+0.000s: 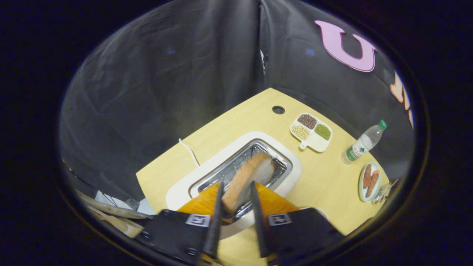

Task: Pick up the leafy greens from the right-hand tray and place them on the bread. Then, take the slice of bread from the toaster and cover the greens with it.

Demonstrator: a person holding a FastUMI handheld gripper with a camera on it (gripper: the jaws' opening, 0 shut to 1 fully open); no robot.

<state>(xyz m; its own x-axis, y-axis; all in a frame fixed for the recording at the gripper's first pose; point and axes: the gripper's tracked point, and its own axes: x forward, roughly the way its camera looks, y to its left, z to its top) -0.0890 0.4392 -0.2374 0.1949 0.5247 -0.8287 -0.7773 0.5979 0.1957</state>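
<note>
A slice of bread (248, 180) with a brown crust stands on edge between the two fingers of my gripper (237, 189), and both fingers press on its sides. The slice hangs just above the metal slot of a white toaster (184, 188), which lies right under and ahead of the fingers on the yellow table (325, 184). The slice's far end points out over the slot.
Beyond the toaster to the right lies a white divided dish (312, 132) with beans and grains. Further right stand a plastic bottle (364, 142) with a green cap and a small plate of sausages (369, 181). A white cable (189, 150) runs off the toaster's left side. A round hole (278, 109) sits near the table's far edge.
</note>
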